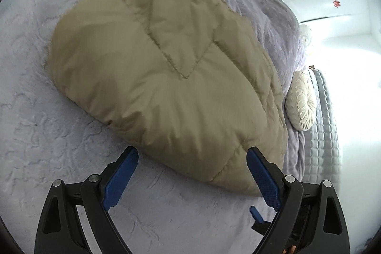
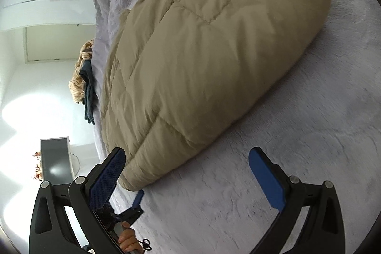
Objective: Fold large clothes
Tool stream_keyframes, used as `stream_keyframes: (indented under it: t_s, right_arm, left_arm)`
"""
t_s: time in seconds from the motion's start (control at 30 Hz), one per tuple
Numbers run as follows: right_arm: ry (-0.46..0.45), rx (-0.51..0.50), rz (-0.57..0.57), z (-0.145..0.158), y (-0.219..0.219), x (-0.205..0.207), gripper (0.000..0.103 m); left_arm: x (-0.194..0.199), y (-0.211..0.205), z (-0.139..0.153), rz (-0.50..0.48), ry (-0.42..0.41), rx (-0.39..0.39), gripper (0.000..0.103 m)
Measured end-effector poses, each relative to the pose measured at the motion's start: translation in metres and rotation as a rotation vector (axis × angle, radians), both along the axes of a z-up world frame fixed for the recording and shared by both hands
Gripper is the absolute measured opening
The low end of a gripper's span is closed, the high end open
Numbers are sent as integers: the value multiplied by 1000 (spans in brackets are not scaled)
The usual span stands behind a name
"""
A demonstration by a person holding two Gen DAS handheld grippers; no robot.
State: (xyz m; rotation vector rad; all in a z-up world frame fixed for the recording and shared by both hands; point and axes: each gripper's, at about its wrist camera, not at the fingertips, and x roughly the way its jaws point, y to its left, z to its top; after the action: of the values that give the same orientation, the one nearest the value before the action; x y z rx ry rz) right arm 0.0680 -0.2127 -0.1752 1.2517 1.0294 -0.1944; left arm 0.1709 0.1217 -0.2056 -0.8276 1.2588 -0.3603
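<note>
Left wrist view showed the left gripper spread wide with nothing between its blue pads, hovering over the lavender bedspread just short of the near edge of the tan padded jacket. The jacket lay folded into a thick bundle in the middle of the bed, its quilted seams facing up, with its corner almost touching one blue pad. A round cream cushion sat beyond the jacket near the bed's edge. Right wrist view showed the right gripper likewise released and empty above the bedspread, the jacket lying just ahead of it, its nearest corner beside one blue pad.
</note>
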Motion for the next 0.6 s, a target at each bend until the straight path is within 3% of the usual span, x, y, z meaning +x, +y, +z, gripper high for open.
stream_keyframes:
  t_s: [0.4, 0.53, 0.57, 0.6]
  right_arm:
    - [-114, 105, -71, -32, -15, 41, 103]
    - [-164, 185, -138, -47, -18, 48, 103]
    - [-174, 204, -160, -50, -19, 49, 103]
    - [-182, 219, -176, -51, -19, 50, 102]
  left_arm:
    - [48, -5, -22, 122, -34, -61, 93]
    - [57, -4, -31, 190, -30, -65, 93]
    - [60, -5, -30, 202, -42, -45, 92]
    - [61, -6, -29, 205, -53, -29, 80]
